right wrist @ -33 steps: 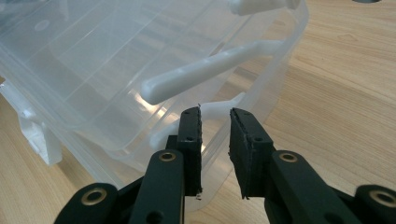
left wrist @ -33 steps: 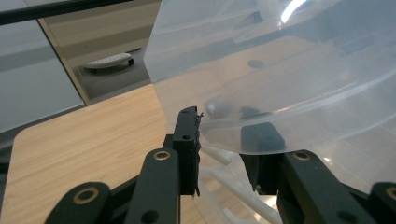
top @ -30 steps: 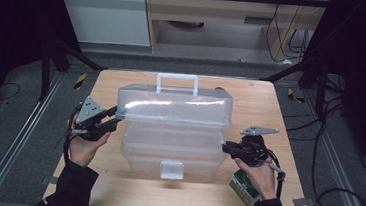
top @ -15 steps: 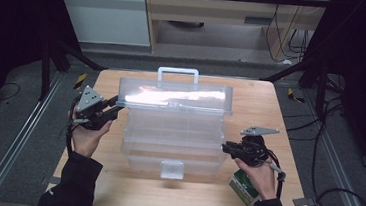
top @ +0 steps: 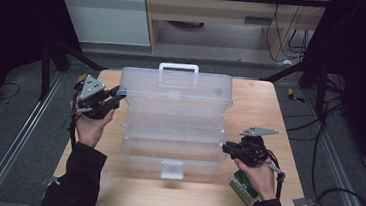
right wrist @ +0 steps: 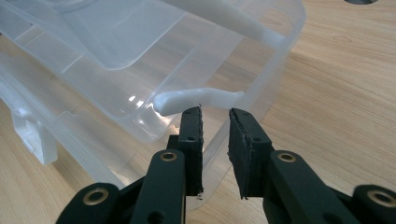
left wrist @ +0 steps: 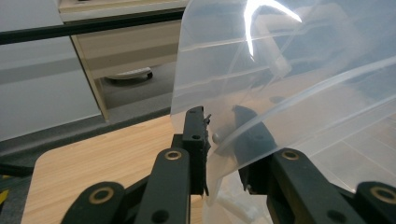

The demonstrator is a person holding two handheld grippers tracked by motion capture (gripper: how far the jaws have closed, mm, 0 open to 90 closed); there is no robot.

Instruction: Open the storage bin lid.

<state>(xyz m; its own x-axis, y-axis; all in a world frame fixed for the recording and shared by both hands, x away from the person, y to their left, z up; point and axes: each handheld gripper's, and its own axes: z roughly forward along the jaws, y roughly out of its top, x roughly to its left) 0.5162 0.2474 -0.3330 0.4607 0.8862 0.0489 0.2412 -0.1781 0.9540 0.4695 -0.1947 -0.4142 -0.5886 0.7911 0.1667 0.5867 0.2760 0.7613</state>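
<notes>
storage box (top: 174,127) sat on the surface between your fingers; left fingers (left wrist: 198,135) had just been closing on its lid edge (left wrist: 219,140), right fingers (right wrist: 212,121) pinched the wall. lift slowly, steadying the base.

Glossy clear plastic box (top: 174,117), matt light wood table (top: 271,105), matt black fingers (right wrist: 191,135)

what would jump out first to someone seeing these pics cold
The big clear plastic box in the middle of the wooden table, its lid swung up with the white handle on top. The left tool has the lid's corner edge between its jaws, which have just been closing, and the right tool sits at the box's right wall.
</notes>
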